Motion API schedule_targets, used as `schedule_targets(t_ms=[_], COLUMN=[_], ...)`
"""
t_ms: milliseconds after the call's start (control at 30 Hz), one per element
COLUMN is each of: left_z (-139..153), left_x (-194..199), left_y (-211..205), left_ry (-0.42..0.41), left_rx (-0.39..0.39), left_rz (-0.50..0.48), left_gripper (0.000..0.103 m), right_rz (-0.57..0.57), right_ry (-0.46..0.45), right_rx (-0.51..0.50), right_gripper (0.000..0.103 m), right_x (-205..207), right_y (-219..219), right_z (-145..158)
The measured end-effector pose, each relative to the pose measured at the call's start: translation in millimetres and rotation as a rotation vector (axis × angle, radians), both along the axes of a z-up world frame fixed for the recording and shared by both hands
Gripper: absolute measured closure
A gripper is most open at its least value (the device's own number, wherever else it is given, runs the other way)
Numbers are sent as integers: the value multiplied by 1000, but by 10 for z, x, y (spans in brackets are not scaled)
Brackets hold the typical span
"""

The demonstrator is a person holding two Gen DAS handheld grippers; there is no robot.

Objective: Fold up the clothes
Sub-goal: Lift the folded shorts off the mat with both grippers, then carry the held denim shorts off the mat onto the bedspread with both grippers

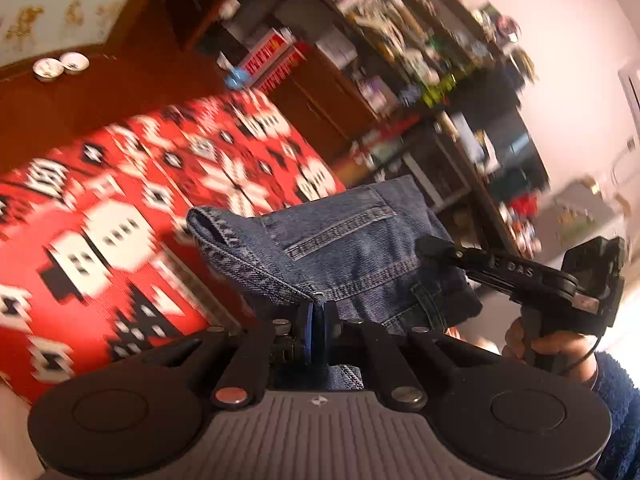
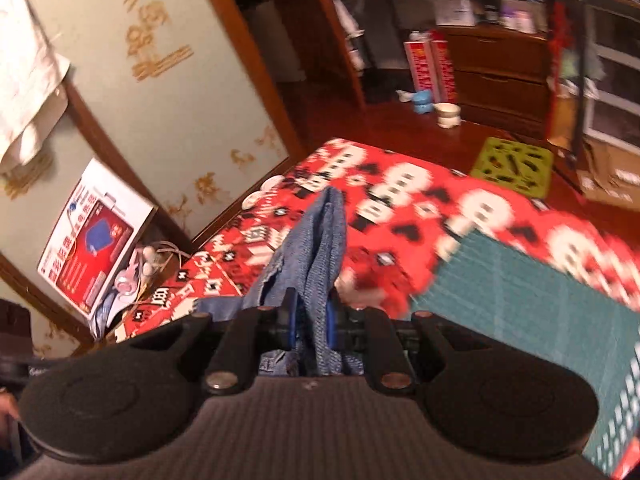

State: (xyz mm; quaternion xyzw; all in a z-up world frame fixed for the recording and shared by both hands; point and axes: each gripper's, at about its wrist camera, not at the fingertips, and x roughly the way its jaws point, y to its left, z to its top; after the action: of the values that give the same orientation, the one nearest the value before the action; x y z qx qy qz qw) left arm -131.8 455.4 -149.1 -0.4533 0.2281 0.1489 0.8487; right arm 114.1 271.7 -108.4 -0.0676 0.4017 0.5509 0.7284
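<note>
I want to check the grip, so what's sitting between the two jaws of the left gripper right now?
Blue denim: a seamed edge of the jeans is pinched in the left gripper, whose jaws are shut on it. The left wrist view shows this.

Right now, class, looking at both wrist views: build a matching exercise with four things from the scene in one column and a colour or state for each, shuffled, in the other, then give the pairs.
Column 1:
1. denim jeans
2. patterned rug
3. perforated mat
4. left gripper

Column 2:
A. lime green, on the wooden floor
B. red, with black and white motifs
C. shut on cloth
D. blue, held up by both grippers

Pairs: 1-D, 2-B, 3-A, 4-C
</note>
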Motion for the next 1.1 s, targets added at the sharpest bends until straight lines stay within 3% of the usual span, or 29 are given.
schedule_targets(t_ms=[300, 567, 833, 1100], left_z=[1, -114, -156, -202], left_x=[-278, -256, -142, -185], left_y=[442, 648, 684, 664], left_ry=[-28, -45, -47, -37], left_rx=[14, -10, 11, 11], left_rz=[201, 281, 276, 279], left_gripper=[98, 98, 99, 99], right_rz=[173, 214, 162, 77], right_ry=[-53, -37, -33, -2], right_rx=[-21, -52, -86, -96], right_gripper=[89, 89, 89, 89], right_x=[-143, -106, 88, 321], right_y=[1371, 2218, 2660, 2686], right_z=[25, -180, -565, -1015])
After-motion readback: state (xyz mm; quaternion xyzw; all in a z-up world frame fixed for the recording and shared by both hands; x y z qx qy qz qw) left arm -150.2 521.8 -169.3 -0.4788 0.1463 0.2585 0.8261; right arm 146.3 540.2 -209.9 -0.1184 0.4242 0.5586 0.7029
